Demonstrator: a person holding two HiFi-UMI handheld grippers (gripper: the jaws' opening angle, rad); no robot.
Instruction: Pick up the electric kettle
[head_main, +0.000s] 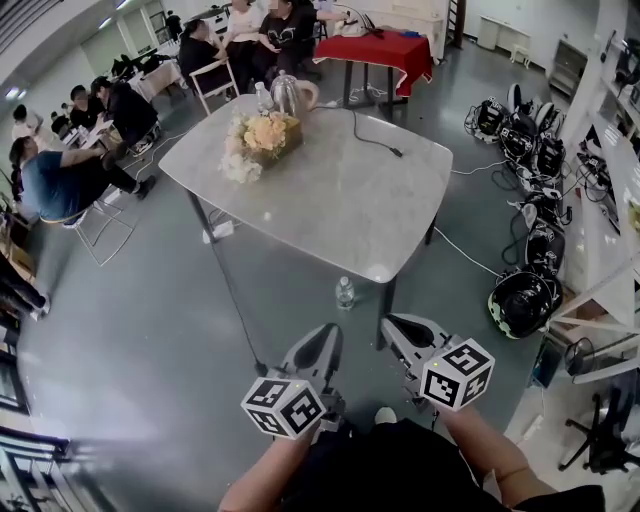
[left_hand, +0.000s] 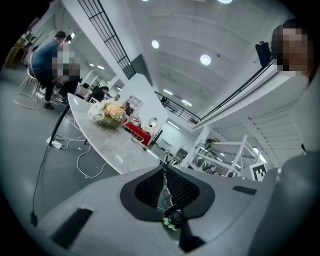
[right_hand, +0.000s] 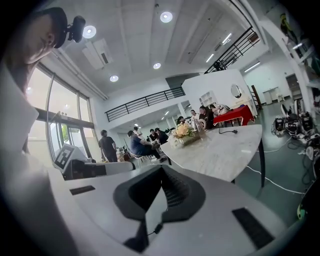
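Observation:
The steel electric kettle (head_main: 290, 95) stands at the far end of the marble table (head_main: 340, 210), behind a box of flowers (head_main: 262, 140); a black cable (head_main: 372, 137) lies on the tabletop to its right. In the right gripper view the kettle (right_hand: 201, 124) is small and far off. My left gripper (head_main: 320, 350) and right gripper (head_main: 400, 338) hang side by side over the floor, well short of the table's near edge. Both are shut with nothing between the jaws, as the left gripper (left_hand: 164, 167) and right gripper (right_hand: 161, 170) show in their own views.
A water bottle (head_main: 344, 292) stands on the floor by the near table leg. Helmets and gear (head_main: 525, 295) lie along the shelving on the right. Seated people and chairs (head_main: 70, 185) fill the left, and a red-clothed table (head_main: 385, 50) stands behind.

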